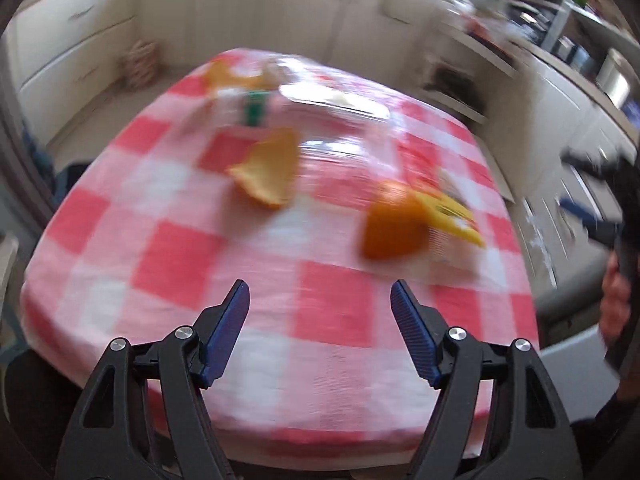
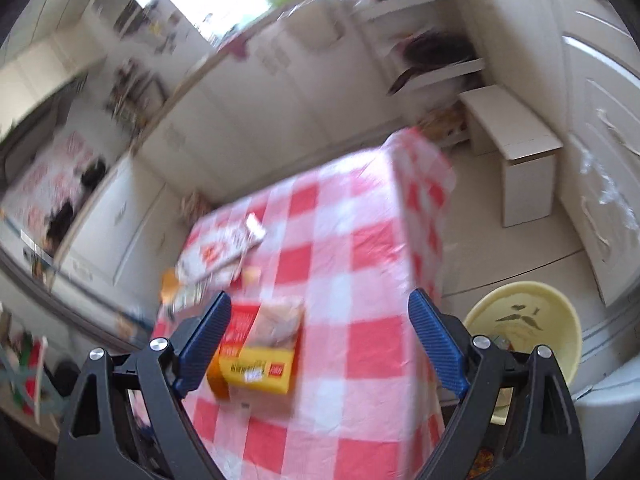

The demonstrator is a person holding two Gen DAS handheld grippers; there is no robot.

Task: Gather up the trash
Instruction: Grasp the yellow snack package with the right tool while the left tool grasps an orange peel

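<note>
A table with a red-and-white checked cloth carries trash. In the blurred left wrist view I see an orange peel piece at the middle, an orange piece beside a yellow wrapper, a green-labelled item, more peel and clear plastic packaging at the far end. My left gripper is open and empty above the near edge. My right gripper is open and empty above a yellow-and-red wrapper. A white printed package lies farther back.
A pale yellow bowl-shaped bin stands on the floor at the right of the table. White kitchen cabinets and a counter surround the table. A white low bench stands beyond the table's far corner. The other hand-held gripper shows at the right edge.
</note>
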